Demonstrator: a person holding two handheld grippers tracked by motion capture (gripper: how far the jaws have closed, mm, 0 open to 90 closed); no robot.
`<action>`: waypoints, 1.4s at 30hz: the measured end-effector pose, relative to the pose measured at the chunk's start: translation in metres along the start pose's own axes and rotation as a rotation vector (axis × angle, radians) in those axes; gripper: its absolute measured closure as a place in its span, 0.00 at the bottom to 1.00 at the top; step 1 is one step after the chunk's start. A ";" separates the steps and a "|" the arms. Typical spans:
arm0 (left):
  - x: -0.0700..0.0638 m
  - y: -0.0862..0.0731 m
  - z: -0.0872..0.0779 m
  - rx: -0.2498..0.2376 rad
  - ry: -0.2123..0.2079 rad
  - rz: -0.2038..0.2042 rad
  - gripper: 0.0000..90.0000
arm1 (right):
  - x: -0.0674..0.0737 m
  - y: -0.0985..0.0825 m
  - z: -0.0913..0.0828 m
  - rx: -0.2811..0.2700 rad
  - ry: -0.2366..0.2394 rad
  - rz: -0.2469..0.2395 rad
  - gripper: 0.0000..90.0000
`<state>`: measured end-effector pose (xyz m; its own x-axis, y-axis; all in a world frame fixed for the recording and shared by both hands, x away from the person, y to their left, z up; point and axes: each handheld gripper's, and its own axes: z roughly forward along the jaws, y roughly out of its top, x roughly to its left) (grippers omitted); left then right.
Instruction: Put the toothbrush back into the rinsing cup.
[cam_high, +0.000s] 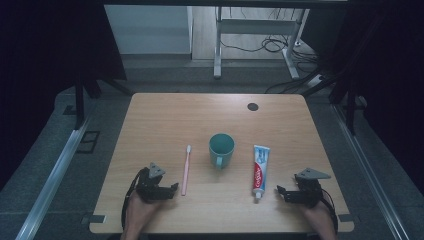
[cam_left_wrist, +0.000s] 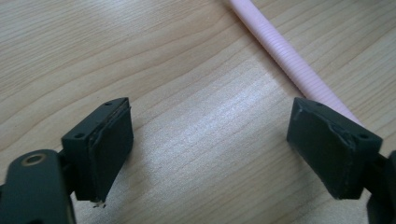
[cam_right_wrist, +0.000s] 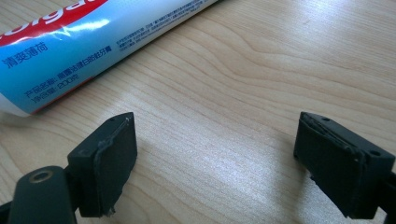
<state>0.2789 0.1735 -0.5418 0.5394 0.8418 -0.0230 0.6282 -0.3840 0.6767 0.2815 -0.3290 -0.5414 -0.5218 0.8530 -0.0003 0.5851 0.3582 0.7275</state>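
Pale wood-grain table (cam_high: 165, 115): three items in a row across the middle. Pink toothbrush (cam_high: 186, 170) at left, lying lengthwise, bristle head at the far end. Teal mug (cam_high: 221, 148) in the centre, upright, handle toward the near edge. Toothpaste tube (cam_high: 259, 171) at right, lying flat, cap at the near end.

Left gripper (cam_high: 170, 189): rests on the table near the near edge, just left of the toothbrush's handle end. Jaws spread apart, nothing between them but bare wood. In the left gripper view the pink handle (cam_left_wrist: 289, 60) runs past the outer side of one jaw, very close; contact cannot be told.

Right gripper (cam_high: 281, 192): low over the table near the near edge, just right of the tube's cap end, apart from it. Jaws released and wide, bare wood between them. In the right gripper view the tube (cam_right_wrist: 84, 51) lies beyond the jaws, off to one side, not touched.
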 end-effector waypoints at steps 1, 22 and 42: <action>0.000 0.000 0.000 -0.002 0.001 0.001 0.19 | 0.000 0.000 0.000 0.000 0.000 0.000 0.14; 0.000 0.004 -0.009 -0.006 -0.036 0.033 0.91 | 0.000 0.000 0.000 0.001 0.001 0.000 0.14; -0.005 0.016 -0.017 -0.055 -0.057 0.011 0.99 | 0.000 0.000 0.000 0.000 0.001 0.002 0.14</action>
<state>0.2767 0.1694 -0.5185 0.5778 0.8143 -0.0560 0.5912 -0.3702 0.7166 0.2815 -0.3289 -0.5414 -0.5212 0.8534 0.0012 0.5860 0.3569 0.7274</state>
